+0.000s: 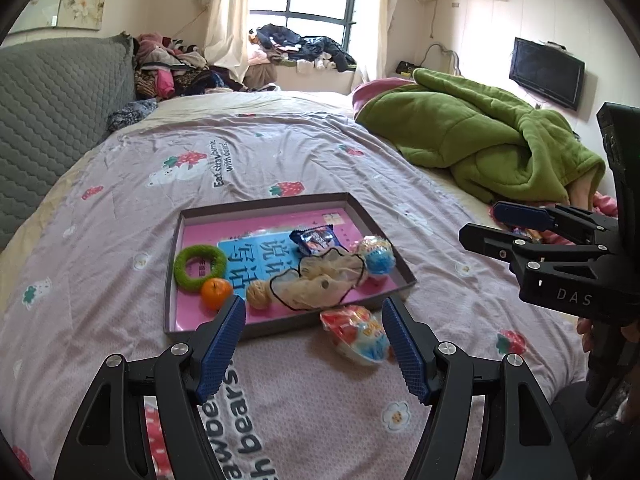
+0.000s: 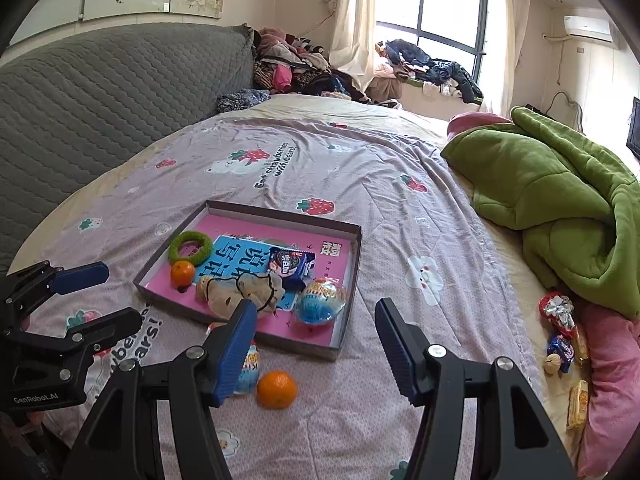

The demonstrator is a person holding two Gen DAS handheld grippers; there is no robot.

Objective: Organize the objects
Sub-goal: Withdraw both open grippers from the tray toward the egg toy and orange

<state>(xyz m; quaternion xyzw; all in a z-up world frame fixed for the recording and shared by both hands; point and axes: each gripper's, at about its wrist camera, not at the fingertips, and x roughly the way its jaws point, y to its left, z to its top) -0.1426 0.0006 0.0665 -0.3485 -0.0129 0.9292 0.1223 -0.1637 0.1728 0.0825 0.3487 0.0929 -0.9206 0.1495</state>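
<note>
A shallow grey box [image 1: 400, 266] [image 2: 344, 344] with a pink book inside lies on the bed. It holds a green ring [image 1: 200, 266] [image 2: 190, 246], an orange [image 1: 216, 293] [image 2: 182, 273], a dark snack packet [image 1: 317, 240] [image 2: 290, 266], a beige cloth bag [image 1: 320, 282] [image 2: 248, 290] and a wrapped toy egg [image 1: 376, 254] [image 2: 320, 300]. A second wrapped egg [image 1: 356, 334] [image 2: 250, 366] and a second orange [image 2: 277, 389] lie on the sheet in front of the box. My left gripper [image 1: 314, 346] [image 2: 88, 296] is open and empty. My right gripper [image 2: 316, 352] [image 1: 480, 222] is open and empty.
A green blanket [image 1: 480, 140] [image 2: 560, 192] is heaped at the right. Several small snacks and a walnut [image 2: 562, 344] lie by a pink pillow [image 2: 612, 380] at the right bed edge. A grey quilted headboard [image 1: 48, 128] runs along the left. Clothes [image 1: 172, 68] pile behind.
</note>
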